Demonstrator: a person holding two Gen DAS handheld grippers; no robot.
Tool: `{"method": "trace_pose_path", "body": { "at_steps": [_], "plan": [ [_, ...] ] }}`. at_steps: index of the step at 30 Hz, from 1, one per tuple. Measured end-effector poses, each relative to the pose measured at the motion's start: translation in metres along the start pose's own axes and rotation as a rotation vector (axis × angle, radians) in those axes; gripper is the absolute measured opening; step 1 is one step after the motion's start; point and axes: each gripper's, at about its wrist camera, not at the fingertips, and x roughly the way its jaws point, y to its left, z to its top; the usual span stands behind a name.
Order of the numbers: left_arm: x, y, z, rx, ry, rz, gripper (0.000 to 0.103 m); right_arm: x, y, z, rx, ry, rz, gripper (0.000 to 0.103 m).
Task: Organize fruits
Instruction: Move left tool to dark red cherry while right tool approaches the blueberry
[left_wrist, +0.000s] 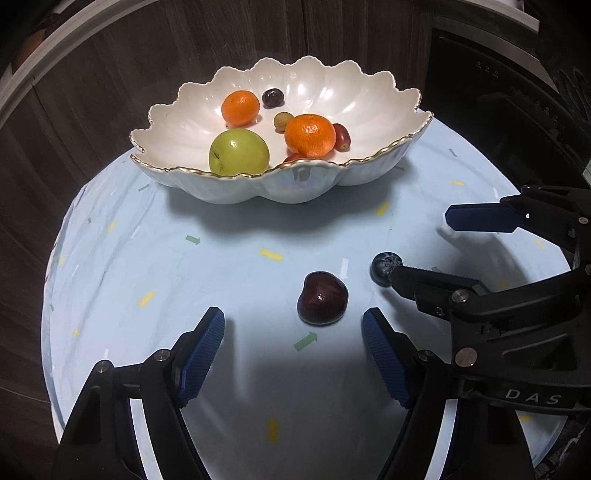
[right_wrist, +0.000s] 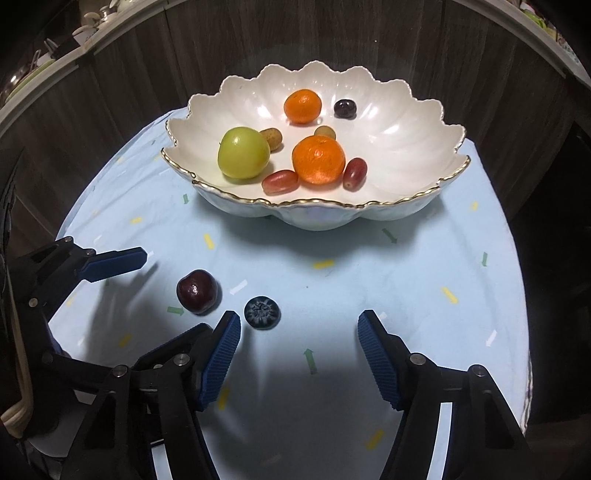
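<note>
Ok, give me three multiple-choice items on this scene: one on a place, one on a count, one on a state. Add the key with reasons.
1. Where does the cherry lie?
A. in the bowl
B. on the cloth in front of the left gripper
C. between shut jaws

2. How many oranges are in the bowl?
A. one
B. two
C. four

3. How does the right gripper stand?
A. open, holding nothing
B. shut on the blueberry
C. shut on the apple

Key:
1 B: the cherry rests on the cloth, just ahead of the left gripper, whose jaws stand apart.
2 B: one orange sits near the front, another orange farther back.
3 A: its jaws stand apart; the blueberry lies on the cloth just beyond the left finger's tip, not pressed by either pad.
</note>
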Motion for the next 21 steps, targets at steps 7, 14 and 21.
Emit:
{"method": "trace_pose_path", "body": {
  "at_steps": [7, 14, 21],
  "plan": [
    [0.004, 0.0, 0.0, 0.015, -0.013, 0.016, 0.075, 0.009, 0.006, 0.001, -0.013, 0.021, 0.022, 0.06],
    [0.006, 0.002, 0.001, 0.009, -0.046, 0.013, 0.071, 0.014, 0.005, 0.003, 0.002, 0.028, 0.049, 0.053],
    [0.008, 0.002, 0.001, -0.001, -0.072, -0.012, 0.064, 0.018, 0.006, 0.004, 0.011, 0.034, 0.071, 0.046]
  ]
}}
